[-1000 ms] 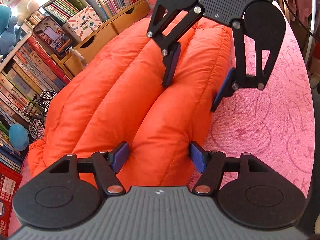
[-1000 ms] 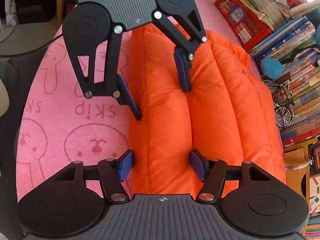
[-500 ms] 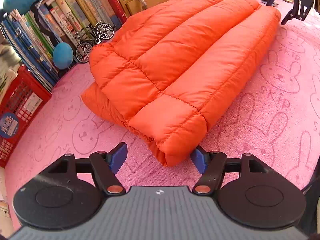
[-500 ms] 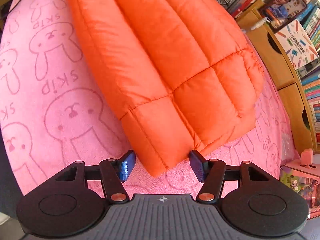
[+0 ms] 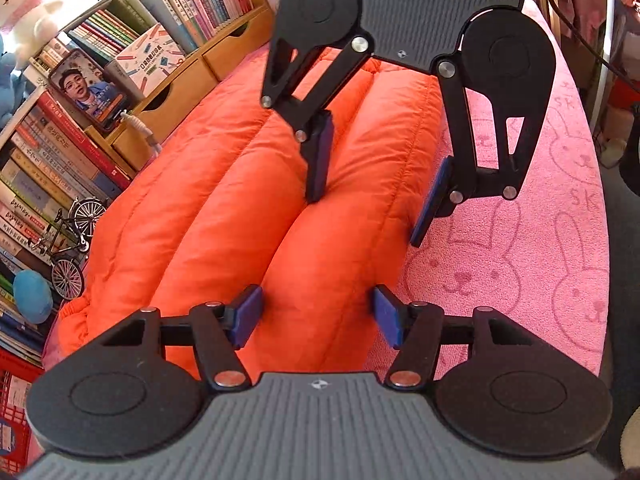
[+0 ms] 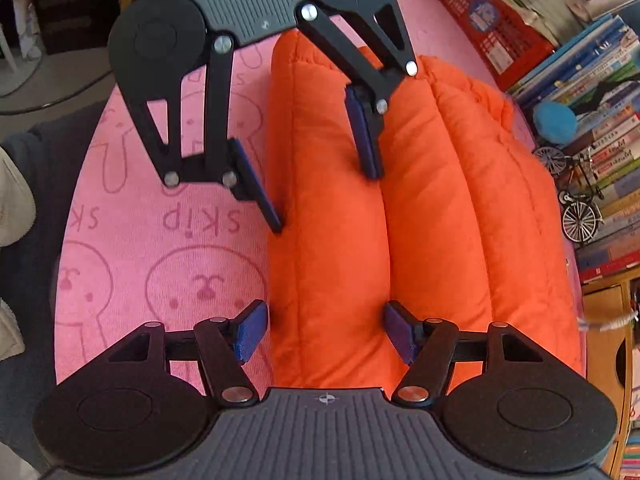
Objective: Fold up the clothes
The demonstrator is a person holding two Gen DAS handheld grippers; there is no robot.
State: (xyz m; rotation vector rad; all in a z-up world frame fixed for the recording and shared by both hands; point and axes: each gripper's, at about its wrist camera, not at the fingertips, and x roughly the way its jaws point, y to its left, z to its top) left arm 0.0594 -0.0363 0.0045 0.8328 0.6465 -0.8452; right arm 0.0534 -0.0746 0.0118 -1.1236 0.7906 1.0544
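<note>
Orange puffer jacket (image 5: 248, 216) lies as a thick, folded bundle on the pink bunny-print cloth (image 5: 520, 272), beside shelves of books (image 5: 48, 168). The left gripper (image 5: 316, 314) and right gripper (image 6: 324, 332) face each other, each with fingers spread wide astride the bundle's near quilted roll, pinching nothing. Whether more folds remain cannot be told. Half a second earlier both grippers had drawn back off the jacket's ends; now they straddle it again.

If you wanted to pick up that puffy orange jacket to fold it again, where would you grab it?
Probably the outermost puffy roll of the orange jacket, along the long edge beside the bare pink towel. That roll is rounded, raised and free on one side, so open fingers can straddle it from above, as the left hand-held gripper and right hand-held gripper do now.
</note>
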